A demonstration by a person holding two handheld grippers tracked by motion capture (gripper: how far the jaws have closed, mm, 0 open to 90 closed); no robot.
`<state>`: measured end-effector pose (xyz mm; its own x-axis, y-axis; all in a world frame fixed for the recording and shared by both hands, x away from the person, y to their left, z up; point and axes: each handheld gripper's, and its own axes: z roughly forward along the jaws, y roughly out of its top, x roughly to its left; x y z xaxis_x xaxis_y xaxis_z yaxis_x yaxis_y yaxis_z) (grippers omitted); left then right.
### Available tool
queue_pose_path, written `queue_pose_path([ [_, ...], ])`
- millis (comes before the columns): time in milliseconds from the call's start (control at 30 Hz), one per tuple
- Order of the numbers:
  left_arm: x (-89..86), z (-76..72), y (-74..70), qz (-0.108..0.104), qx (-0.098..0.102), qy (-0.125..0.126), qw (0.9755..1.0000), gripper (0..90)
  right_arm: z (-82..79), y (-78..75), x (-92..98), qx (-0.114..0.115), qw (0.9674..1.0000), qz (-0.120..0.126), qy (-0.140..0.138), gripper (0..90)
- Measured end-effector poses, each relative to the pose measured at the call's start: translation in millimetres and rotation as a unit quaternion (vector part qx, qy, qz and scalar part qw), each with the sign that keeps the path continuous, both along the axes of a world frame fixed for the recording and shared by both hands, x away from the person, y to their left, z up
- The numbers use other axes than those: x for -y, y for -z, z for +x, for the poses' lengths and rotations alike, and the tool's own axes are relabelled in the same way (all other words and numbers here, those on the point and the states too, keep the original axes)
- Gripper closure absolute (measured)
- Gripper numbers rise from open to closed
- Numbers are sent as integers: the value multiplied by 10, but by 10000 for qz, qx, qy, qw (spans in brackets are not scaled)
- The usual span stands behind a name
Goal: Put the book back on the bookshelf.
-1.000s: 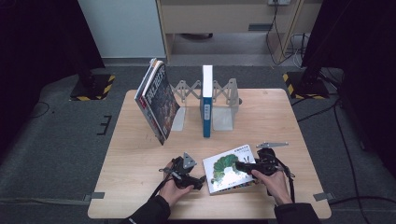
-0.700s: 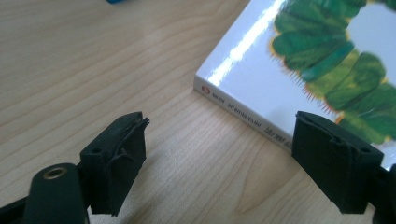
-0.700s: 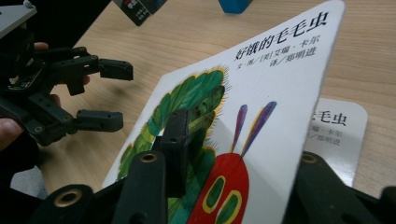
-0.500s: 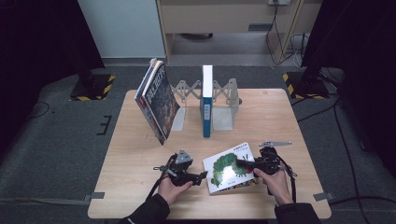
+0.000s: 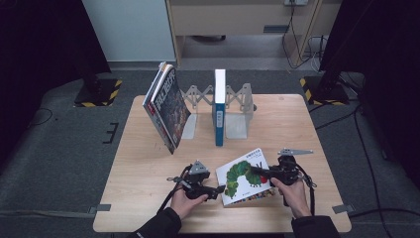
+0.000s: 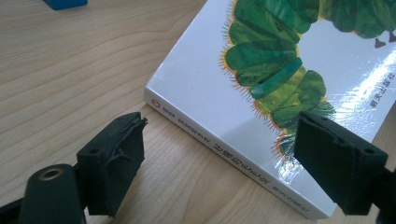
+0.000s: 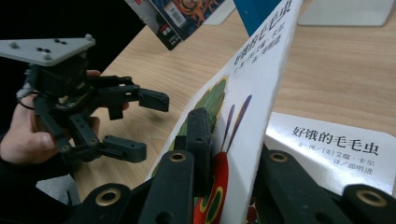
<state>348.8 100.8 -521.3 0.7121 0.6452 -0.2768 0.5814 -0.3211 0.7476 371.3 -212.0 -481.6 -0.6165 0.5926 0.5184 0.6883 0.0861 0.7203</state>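
Observation:
A white picture book (image 5: pixel 242 173) with a green caterpillar on its cover lies at the table's front middle. My right gripper (image 5: pixel 255 171) is shut on the front cover's edge. In the right gripper view the cover (image 7: pixel 261 84) stands lifted between the jaws of the right gripper (image 7: pixel 233 140), which have just been closing on it. The title page (image 7: pixel 336 144) shows beneath. My left gripper (image 5: pixel 221 190) sits at the book's left side. Its jaws have just been opening a little. In the left gripper view the left gripper (image 6: pixel 222 135) is open astride the spine corner of the book (image 6: pixel 261 93), its pads apart from it.
A blue book (image 5: pixel 219 106) stands upright in a grey expanding rack (image 5: pixel 238 99) at the back of the wooden table (image 5: pixel 148 198). Two or three dark-covered books (image 5: pixel 168 106) lean at the rack's left end. A cabinet stands beyond the table.
The right gripper's jaws have closed onto the book's cover, and its edge now stands raised. The left hand has stayed almost still beside the book.

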Motion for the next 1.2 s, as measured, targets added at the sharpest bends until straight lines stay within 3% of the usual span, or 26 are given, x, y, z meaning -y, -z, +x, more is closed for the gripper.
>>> queue_pose_path([
  [133,40,20,30,-100,-68,46,9999,133,-17,-36,-2,154,9998,62,-99,814],
  [300,69,41,73,-1,-137,105,9999,120,-21,-38,-7,191,9997,51,-114,815],
  [500,94,45,82,-135,-184,157,9996,93,-36,-63,-19,330,9993,59,-176,818],
  [533,96,47,92,-118,-188,216,9995,84,-41,-79,-23,458,9987,81,-201,820],
  [633,117,44,111,-122,-204,317,9992,61,-46,-80,-22,545,9982,100,-211,823],
  [900,147,33,137,-146,-252,378,9989,26,-36,-55,-19,506,9986,12,-161,818],
  [1000,146,23,146,-159,-200,358,9990,29,-30,-41,-17,484,9987,-121,-93,800],
  [1067,146,16,152,-157,-164,353,9991,31,-28,-19,-22,457,9983,-373,-17,757],
  [1133,146,17,157,-213,-149,401,9989,74,-26,-13,-25,453,9980,-438,12,751],
  [1167,157,12,159,-239,-152,418,9987,76,-16,13,-58,329,9959,-836,46,702],
  [1200,157,12,159,-239,-152,418,9987,76,-16,13,-58,329,9959,-836,46,702],
])
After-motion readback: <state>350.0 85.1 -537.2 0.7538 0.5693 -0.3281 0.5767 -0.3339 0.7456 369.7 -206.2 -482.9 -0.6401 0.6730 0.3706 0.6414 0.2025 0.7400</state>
